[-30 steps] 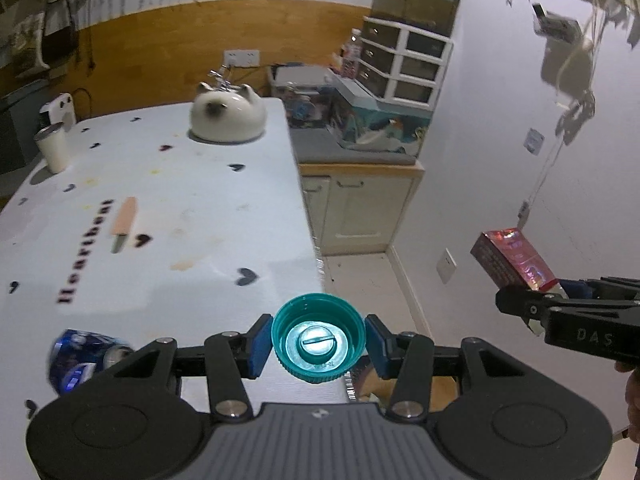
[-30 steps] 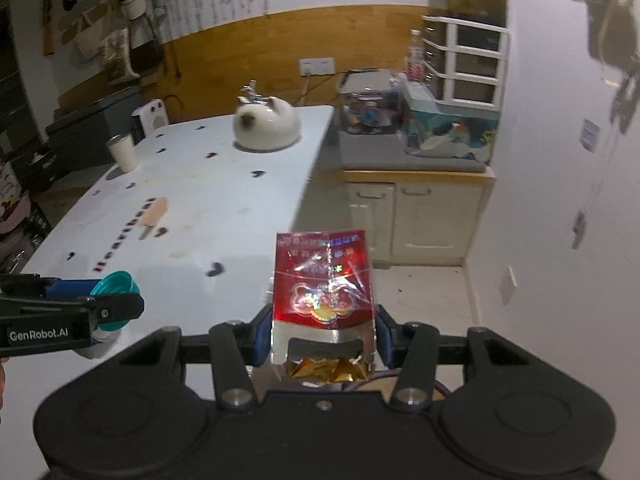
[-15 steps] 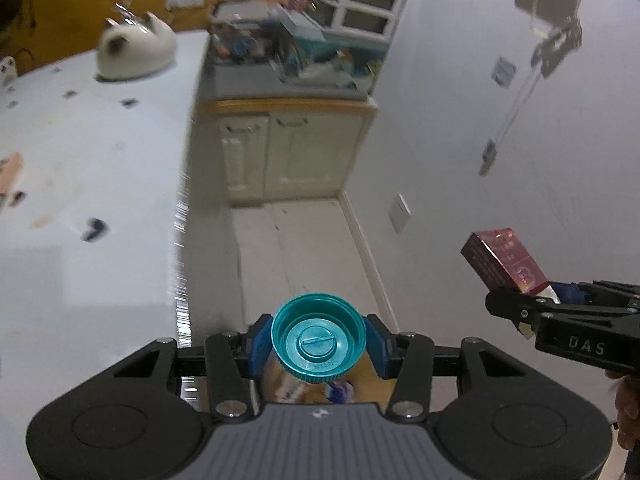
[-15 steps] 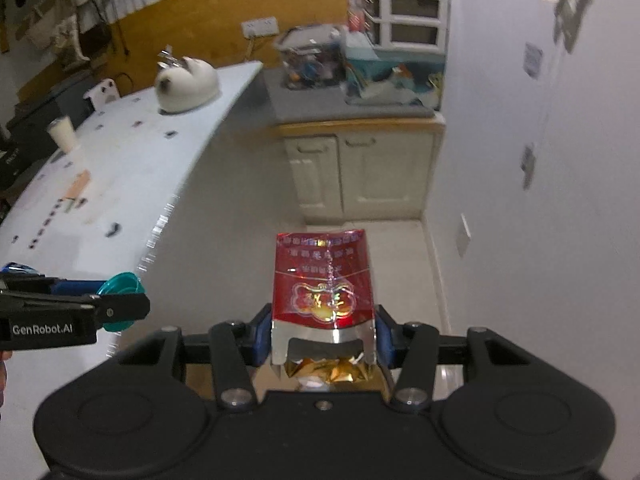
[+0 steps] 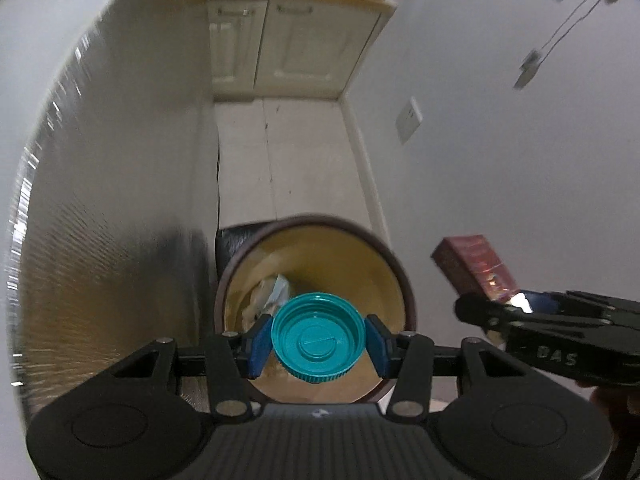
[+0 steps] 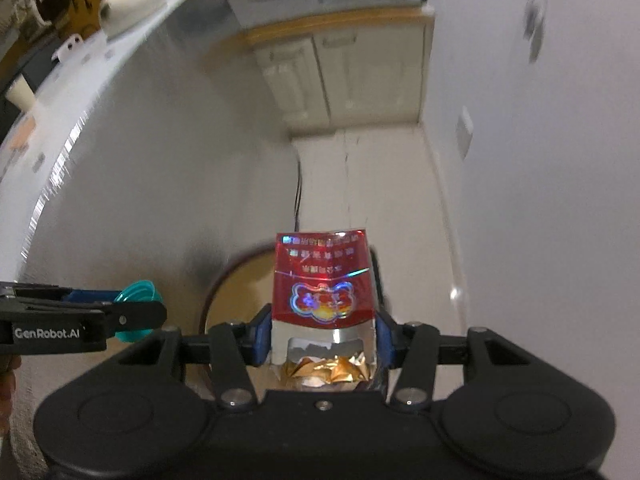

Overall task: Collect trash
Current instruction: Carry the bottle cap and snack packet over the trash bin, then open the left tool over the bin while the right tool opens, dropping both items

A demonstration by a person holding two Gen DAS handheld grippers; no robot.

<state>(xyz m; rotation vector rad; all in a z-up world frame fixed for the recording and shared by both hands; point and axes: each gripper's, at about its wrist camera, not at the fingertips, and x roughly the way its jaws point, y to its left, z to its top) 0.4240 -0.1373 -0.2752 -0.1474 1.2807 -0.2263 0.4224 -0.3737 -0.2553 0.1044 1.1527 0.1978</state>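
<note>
Teal cap [image 5: 318, 337]: pinched between the blue pads of the left gripper [image 5: 318, 338], held flat, open side toward the camera, directly above the mouth of the bin [image 5: 400, 268].
Red packet [image 6: 325, 288]: clamped in the right gripper [image 6: 322, 334], standing upright, torn top end with gold foil nearest the camera; in the left view it sat beside the bin's right rim, not clearly over the opening.
Bin: round, dark rim, yellowish inside, on the floor [image 5: 308, 152] just beside the white table skirt [image 5: 104, 184], with some crumpled rubbish [image 5: 272, 290] already at the bottom.
Stage: both pieces looked carried to the drop point, neither let go yet.
Risk, cap: light and round, so it could strike the rim or roll off the heap inside and bounce out if released while the hand was moving; the blur suggested motion.
Risk, packet: opening the right jaws from that spot might send it down outside the rim, since it seemed off to the side.
Risk, crowding: the two tools sat near each other above one opening, so a knock between them could jog either drop.
Risk, foil: loose scraps could spill from the torn end if the packet tipped.
</note>
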